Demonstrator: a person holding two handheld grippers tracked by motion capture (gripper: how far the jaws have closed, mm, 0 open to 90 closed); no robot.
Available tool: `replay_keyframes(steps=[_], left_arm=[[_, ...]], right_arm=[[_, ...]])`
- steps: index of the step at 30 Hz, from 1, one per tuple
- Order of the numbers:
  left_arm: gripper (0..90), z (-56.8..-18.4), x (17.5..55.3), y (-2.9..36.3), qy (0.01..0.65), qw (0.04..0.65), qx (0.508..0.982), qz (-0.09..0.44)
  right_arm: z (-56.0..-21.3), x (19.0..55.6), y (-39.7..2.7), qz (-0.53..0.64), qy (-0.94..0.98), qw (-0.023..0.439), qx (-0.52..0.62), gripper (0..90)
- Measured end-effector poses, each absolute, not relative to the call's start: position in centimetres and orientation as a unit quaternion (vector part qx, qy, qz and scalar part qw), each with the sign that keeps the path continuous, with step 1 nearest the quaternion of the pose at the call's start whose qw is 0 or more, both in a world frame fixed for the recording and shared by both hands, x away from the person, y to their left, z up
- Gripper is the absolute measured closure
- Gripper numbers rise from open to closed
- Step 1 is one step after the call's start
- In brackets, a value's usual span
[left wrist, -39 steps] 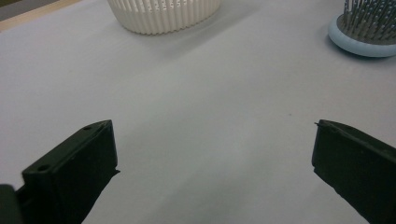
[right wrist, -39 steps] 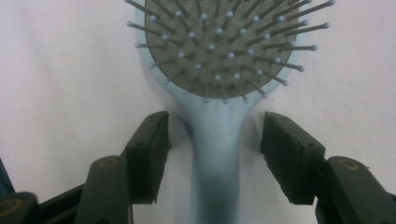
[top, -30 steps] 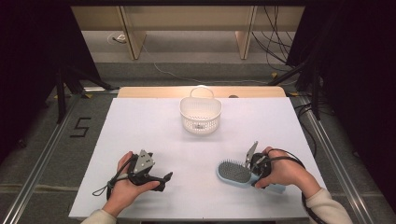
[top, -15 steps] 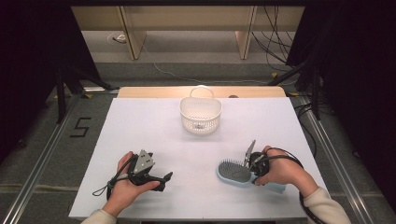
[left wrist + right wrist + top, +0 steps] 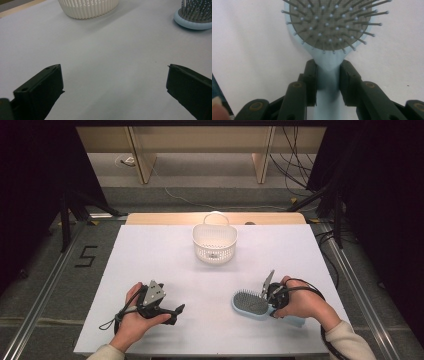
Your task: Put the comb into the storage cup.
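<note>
1. Both jaws of the right gripper [image 5: 328, 75] have just been closing and now press on either side of the pale blue handle of the hairbrush [image 5: 328, 30], just below its head; the brush lies on the white table [image 5: 249, 50], bristles up, at its near right part.
2. Jaws of the left gripper [image 5: 113, 82] stand wide apart over bare tabletop with nothing between them.
3. From the right gripper view the clamp on the handle is plain; the high view has the right hand [image 5: 300, 302] covering most of that gripper [image 5: 272, 295], so the contact cannot be seen there.
4. From the left gripper view the brush [image 5: 193, 15] sits far off at the upper right, and the basket [image 5: 88, 7] at the top; the high view places the basket [image 5: 215, 242] at the far middle of the table, well apart from both hands.
5. Against the earlier frames, the right gripper's raised jaw stands closer to the brush; the brush [image 5: 250, 304], the basket and the left hand [image 5: 135, 317] lie where they did.
6. The brush has an oval head with a grey cushion and thin ball-tipped pins; the basket is white slatted plastic with a loop handle.
</note>
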State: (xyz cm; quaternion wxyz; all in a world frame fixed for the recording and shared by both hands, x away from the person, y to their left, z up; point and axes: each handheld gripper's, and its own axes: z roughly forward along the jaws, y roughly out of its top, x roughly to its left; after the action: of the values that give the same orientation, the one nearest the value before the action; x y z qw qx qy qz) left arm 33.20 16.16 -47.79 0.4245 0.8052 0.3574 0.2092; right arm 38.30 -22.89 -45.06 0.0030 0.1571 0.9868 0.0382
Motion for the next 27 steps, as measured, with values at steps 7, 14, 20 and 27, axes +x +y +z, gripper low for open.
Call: replay_keyframes(steps=[7, 14, 20, 27], left_arm=[[0.6, -47.8, 33.2, 16.2, 0.359, 0.424, 0.805, 0.210], [0.8, -47.8, 33.2, 16.2, 0.360, 0.424, 0.804, 0.210], [0.9, -47.8, 33.2, 16.2, 0.360, 0.425, 0.803, 0.211], [1.1, -47.8, 33.2, 16.2, 0.360, 0.425, 0.803, 0.212]], right_arm=[[-45.1, 38.4, -23.1, 0.047, 0.986, 0.002, 0.159, 70.6], [-44.5, 38.3, -23.4, 0.065, 0.983, 0.001, 0.173, 70.7], [-44.1, 38.3, -23.9, 0.079, 0.981, 0.002, 0.180, 70.6], [-44.0, 38.5, -24.1, 0.086, 0.981, 0.007, 0.176, 70.6]])
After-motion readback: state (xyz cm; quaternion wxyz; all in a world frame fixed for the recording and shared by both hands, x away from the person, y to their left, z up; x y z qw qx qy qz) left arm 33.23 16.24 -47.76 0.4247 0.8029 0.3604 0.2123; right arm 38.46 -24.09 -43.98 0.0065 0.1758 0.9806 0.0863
